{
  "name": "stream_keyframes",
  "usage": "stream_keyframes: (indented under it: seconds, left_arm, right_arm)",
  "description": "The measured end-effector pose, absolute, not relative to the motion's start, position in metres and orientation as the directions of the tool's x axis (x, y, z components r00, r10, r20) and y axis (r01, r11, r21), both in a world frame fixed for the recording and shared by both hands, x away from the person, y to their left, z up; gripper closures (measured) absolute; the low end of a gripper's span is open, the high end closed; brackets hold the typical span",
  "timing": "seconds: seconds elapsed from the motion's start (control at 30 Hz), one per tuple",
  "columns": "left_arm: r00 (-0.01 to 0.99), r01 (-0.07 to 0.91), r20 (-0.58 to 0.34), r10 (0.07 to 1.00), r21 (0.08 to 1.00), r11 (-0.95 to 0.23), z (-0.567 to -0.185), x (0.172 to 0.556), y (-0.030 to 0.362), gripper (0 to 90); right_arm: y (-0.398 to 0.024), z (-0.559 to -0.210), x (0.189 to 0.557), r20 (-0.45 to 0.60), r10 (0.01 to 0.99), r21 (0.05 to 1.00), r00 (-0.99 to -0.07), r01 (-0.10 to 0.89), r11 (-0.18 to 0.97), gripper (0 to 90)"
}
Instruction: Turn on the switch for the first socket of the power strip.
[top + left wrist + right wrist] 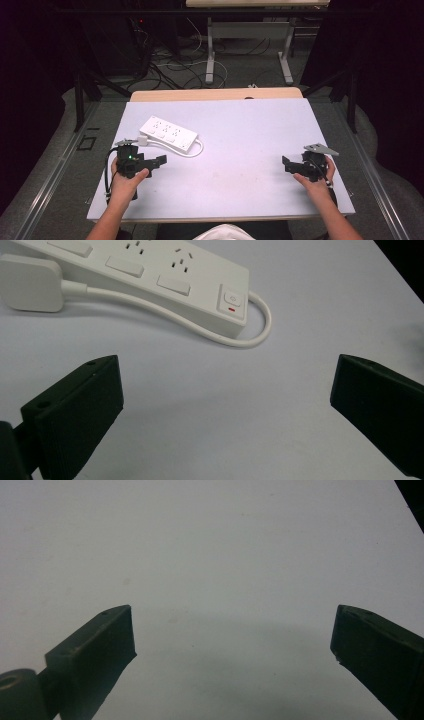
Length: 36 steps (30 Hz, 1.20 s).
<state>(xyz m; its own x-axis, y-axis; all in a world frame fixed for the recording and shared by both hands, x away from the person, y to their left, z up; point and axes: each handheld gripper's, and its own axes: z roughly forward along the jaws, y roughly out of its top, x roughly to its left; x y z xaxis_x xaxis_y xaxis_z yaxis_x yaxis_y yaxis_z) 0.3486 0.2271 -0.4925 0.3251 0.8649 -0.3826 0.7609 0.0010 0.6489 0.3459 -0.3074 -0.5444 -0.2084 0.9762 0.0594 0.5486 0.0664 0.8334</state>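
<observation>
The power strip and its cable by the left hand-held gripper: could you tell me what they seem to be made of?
The power strip looks like rigid white plastic with a smooth, slightly glossy moulded shell, crisp edges and inset sockets. Its cable appears to be white rubbery or vinyl sheathing, since it holds a soft loop. The plug seems to be matching plastic.

Lab: black-curtained bay, floor cable tangle (172,62), white worktable (240,150), metal framing.

A white power strip (168,134) lay flat on the table's left half, sockets facing up, set diagonally. Its white cable (210,330) looped from the switch end back along its near side to a flat white plug (30,282).
</observation>
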Motion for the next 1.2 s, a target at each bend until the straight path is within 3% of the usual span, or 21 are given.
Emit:
stream_keyframes:
  seconds: [0.27,0.87,1.2]
  left_arm:
    - [0.297,0.792,-0.39,0.871,0.61,0.003,-0.489,0.355,0.223,3.8]
    - [0.304,0.781,-0.412,0.859,0.625,0.024,-0.477,0.38,0.21,4.6]
    - [0.288,0.79,-0.413,0.864,0.612,0.029,-0.462,0.397,0.207,14.3]
  right_arm:
    - [-0.306,-0.546,0.346,0.054,0.977,0.83,-0.206,0.554,0.071,3.6]
    - [-0.305,-0.549,0.349,0.043,0.976,0.824,-0.214,0.56,0.087,4.0]
    - [-0.305,-0.55,0.349,0.039,0.976,0.82,-0.214,0.565,0.091,4.0]
